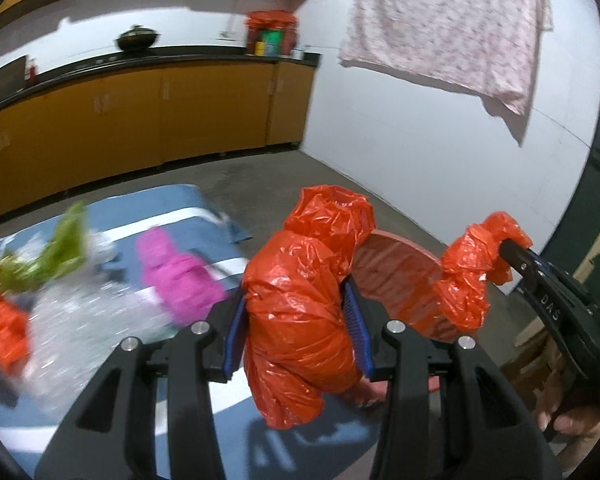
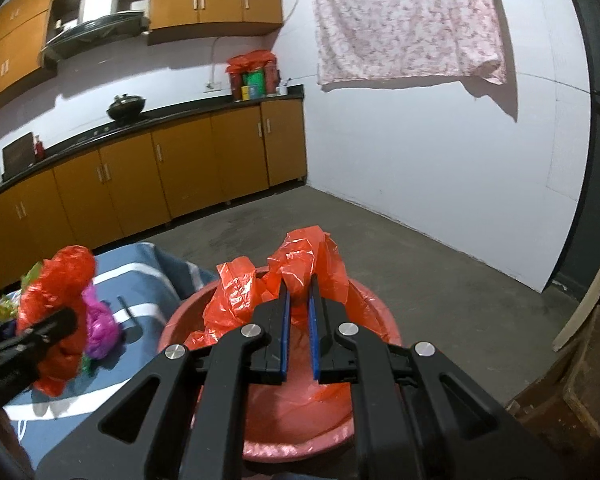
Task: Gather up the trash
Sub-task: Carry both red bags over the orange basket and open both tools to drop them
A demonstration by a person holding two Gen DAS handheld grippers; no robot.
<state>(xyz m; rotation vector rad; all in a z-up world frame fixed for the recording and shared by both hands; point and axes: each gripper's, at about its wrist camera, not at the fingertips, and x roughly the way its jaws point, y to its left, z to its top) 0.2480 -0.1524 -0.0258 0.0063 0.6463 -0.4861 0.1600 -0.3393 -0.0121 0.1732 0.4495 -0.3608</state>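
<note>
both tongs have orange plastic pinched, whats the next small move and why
Probably lower the right tongs and let go: their orange bag already hangs over the red basin. The left tongs hold a second orange bag beside it, next to follow.

Basin (image 2: 364, 432) on floor (image 2: 420, 264), right of cloth (image 2: 148, 272).

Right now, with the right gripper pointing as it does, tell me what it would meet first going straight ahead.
The right gripper is already shut on the orange bag, so the bag's bunched plastic comes first. Beyond it is probably the far rim of the red basin, then bare floor; depth is uncertain.
</note>
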